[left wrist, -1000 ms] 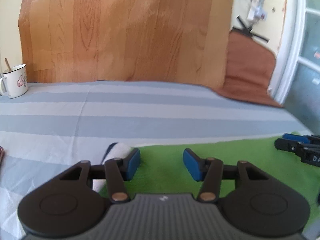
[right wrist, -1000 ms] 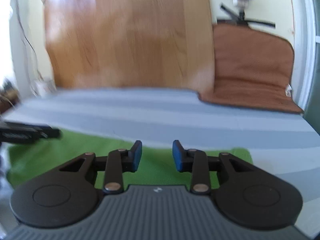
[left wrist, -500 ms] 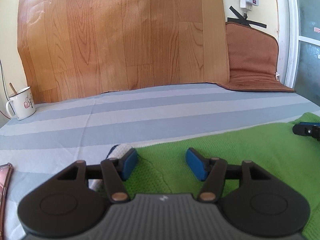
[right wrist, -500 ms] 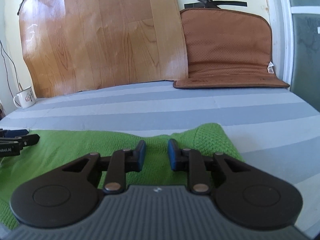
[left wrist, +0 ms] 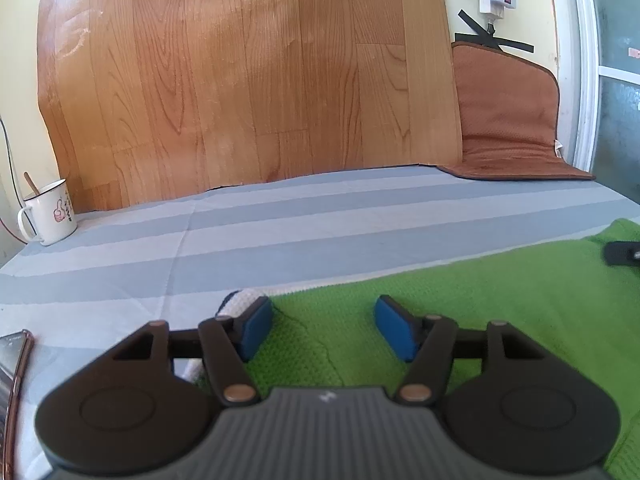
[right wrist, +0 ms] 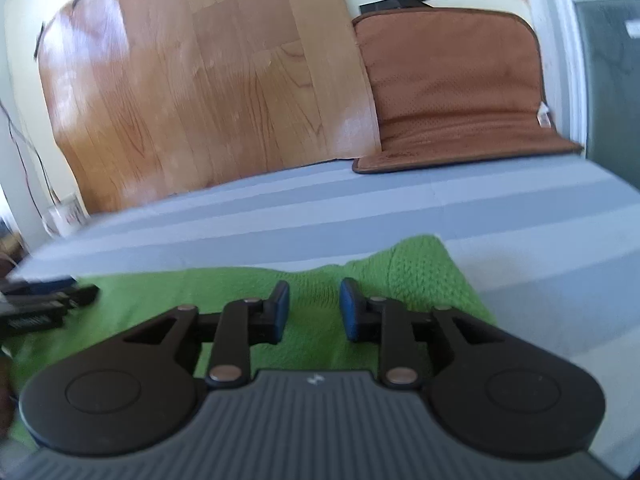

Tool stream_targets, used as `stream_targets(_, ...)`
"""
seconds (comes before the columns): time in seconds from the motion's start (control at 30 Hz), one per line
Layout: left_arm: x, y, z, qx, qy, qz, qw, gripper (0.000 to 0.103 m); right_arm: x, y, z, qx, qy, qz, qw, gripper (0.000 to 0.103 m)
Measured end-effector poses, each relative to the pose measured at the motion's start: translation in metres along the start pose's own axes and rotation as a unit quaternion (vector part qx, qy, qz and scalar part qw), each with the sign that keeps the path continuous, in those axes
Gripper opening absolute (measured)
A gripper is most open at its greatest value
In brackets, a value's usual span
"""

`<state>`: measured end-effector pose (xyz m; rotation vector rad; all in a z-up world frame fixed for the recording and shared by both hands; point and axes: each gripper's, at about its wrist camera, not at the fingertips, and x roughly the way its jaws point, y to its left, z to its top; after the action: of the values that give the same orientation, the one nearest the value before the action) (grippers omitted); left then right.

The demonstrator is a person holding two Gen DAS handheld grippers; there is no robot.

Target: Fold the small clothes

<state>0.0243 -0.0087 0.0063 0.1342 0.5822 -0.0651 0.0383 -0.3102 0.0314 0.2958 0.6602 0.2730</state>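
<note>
A green knitted garment [left wrist: 480, 304] lies flat on the grey striped cloth [left wrist: 280, 232]. It has a white ribbed edge [left wrist: 240, 302] at its left end. My left gripper [left wrist: 324, 326] is open and empty, low over the garment's left end. My right gripper [right wrist: 314, 306] is open and empty, low over the garment [right wrist: 224, 292] near its right end. The right gripper's tip shows at the right edge of the left wrist view [left wrist: 622, 254]. The left gripper shows at the left of the right wrist view [right wrist: 44, 304].
A white enamel mug [left wrist: 48, 212] with a spoon stands at the far left. A phone [left wrist: 12, 364] lies at the near left edge. A wood-pattern sheet [left wrist: 248, 80] and a brown cushion [left wrist: 508, 120] lean against the back wall.
Both grippers have dropped lower and tilted over the green garment. The right gripper has opened a little wider and drifted to the right. The garment lies as before.
</note>
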Motion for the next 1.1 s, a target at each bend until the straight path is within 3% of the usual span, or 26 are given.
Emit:
stream_targets(0.1,0.000,0.000,0.000,0.001,0.000,0.001,1.0000,0.060,-0.034,-0.014,-0.001,0.050,-0.026,0.022,0.998,0.053)
stream_targets(0.23,0.001,0.000,0.001,0.004,0.001,0.004,1.0000,0.061,-0.075,-0.045,-0.006,0.112,-0.045,0.005,0.993,0.062)
stream_targets(0.37,0.001,-0.002,0.001,0.008,0.003,0.007,0.9999,0.061,-0.096,-0.082,-0.026,0.202,-0.020,-0.007,0.979,0.067)
stream_targets(0.47,0.000,-0.002,0.002,0.008,0.007,0.008,0.9999,0.062,-0.101,-0.097,-0.043,0.256,0.002,0.009,0.967,0.070)
stream_targets(0.77,-0.004,-0.001,0.003,0.005,0.017,0.011,0.9998,0.064,-0.093,-0.089,-0.043,0.270,0.014,0.043,0.962,0.075)
stream_targets(0.8,-0.007,0.001,0.003,0.000,0.020,0.008,0.9998,0.066,-0.093,-0.089,-0.043,0.267,0.016,0.043,0.962,0.075)
stream_targets(0.87,-0.021,0.009,0.006,-0.019,0.027,-0.011,0.9994,0.088,-0.093,-0.088,-0.040,0.258,0.022,0.041,0.965,0.075)
stream_targets(0.97,-0.054,0.027,0.011,-0.036,-0.019,-0.019,0.9990,0.103,-0.091,-0.089,-0.037,0.249,0.027,0.042,0.967,0.075)
stream_targets(1.03,-0.066,0.042,0.015,-0.041,-0.033,-0.010,0.9985,0.103,-0.086,-0.090,-0.035,0.246,0.029,0.043,0.968,0.075)
stream_targets(1.1,-0.067,0.061,0.018,-0.058,-0.013,-0.022,0.9980,0.103,-0.082,-0.089,-0.033,0.243,0.030,0.045,0.968,0.075)
